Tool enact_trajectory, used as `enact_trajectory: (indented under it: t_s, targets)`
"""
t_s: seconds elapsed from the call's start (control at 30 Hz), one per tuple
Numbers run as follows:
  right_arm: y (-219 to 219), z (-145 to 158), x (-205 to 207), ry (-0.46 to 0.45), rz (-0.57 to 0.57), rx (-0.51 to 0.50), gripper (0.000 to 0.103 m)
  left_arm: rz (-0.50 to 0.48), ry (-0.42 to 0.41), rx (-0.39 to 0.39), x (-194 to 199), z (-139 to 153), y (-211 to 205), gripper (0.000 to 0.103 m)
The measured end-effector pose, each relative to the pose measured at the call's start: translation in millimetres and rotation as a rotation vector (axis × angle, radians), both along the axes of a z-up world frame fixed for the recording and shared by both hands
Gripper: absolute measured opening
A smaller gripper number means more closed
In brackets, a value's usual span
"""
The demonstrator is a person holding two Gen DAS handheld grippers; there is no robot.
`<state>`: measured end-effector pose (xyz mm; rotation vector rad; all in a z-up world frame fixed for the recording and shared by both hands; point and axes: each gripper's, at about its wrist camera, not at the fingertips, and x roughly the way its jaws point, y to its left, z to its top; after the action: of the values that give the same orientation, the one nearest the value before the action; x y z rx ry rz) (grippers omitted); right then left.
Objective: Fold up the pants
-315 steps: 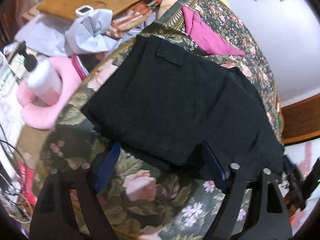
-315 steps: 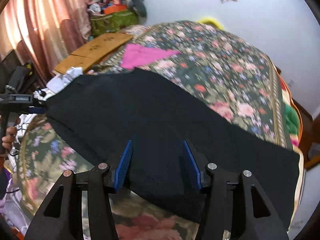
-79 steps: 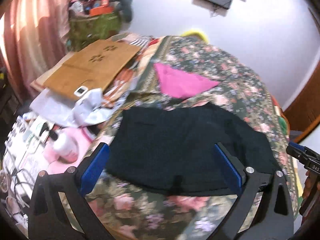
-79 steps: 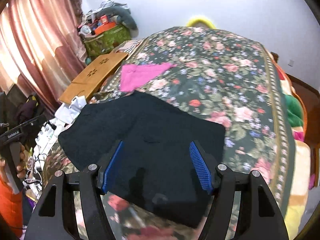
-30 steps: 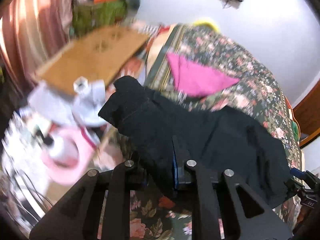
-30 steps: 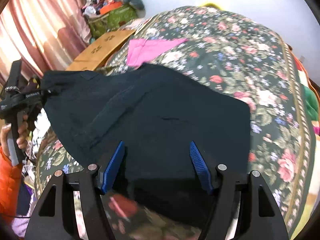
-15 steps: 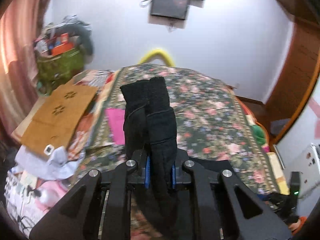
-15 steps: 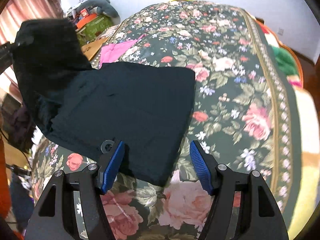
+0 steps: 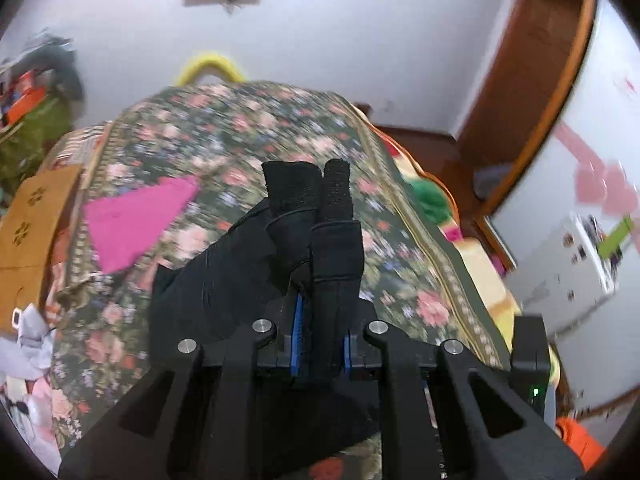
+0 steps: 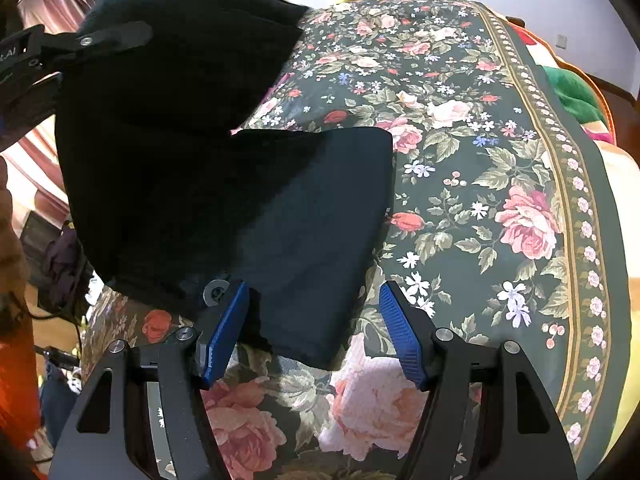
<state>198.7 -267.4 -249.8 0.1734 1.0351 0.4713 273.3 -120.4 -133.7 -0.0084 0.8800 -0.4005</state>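
The black pants lie partly folded on the floral bedspread. My left gripper is shut on a bunched end of the pants and holds it lifted above the bed. In the right wrist view that lifted end hangs at the upper left with the left gripper's fingers on it. My right gripper is open and empty. It hovers over the near edge of the flat folded part, with the fabric between its blue pads.
A pink cloth lies on the bed's left side. A brown perforated board and white clutter sit off the left edge. A green blanket lies at the bed's right edge. A wooden door frame stands at the right.
My left gripper has carried the gripped pants end further up and to the right over the flat part. My right gripper has come closer to the near edge of the pants.
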Motion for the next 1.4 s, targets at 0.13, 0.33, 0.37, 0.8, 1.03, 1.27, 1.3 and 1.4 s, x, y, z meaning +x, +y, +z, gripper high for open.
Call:
enact_trajectory:
  t_s: [0.13, 0.33, 0.37, 0.8, 1.03, 1.27, 1.3, 1.4]
  targets:
    - [0.2, 1.8, -2.4, -0.005, -0.003, -0.002, 0.064, -0.063, 0.055, 0.062, -5.6, -21.2, -23.1, 0.015]
    - [0.6, 5.7, -10.5, -0.018, 0.004, -0.021, 0.064, -0.114, 0.167, 0.091, -9.1, -42.9, -37.7, 0.026]
    - [1.1, 6.4, -11.9, -0.02, 0.005, -0.026, 0.064, -0.125, 0.169, 0.093, -10.9, -42.4, -39.3, 0.036]
    - [0.9, 19.6, -27.2, -0.053, -0.025, -0.072, 0.064, 0.017, -0.031, 0.16, -0.2, 5.3, 1.4, 0.095]
    - [-12.7, 28.8, -27.5, -0.066, -0.074, -0.041, 0.066, 0.131, 0.009, 0.228, 63.9, -20.8, 65.0, 0.101]
    - [-21.2, 27.4, -25.7, -0.064, -0.145, -0.035, 0.066, 0.234, 0.136, 0.364, 131.6, -84.5, 100.8, 0.101]
    - [-22.2, 25.9, -24.1, -0.057, -0.151, -0.034, 0.066, 0.252, 0.152, 0.408, 139.7, -95.8, 101.7, 0.101]
    - [-23.1, 20.8, -19.4, -0.037, -0.165, -0.047, 0.066, 0.248, 0.173, 0.499, 151.4, -125.5, 98.5, 0.101]
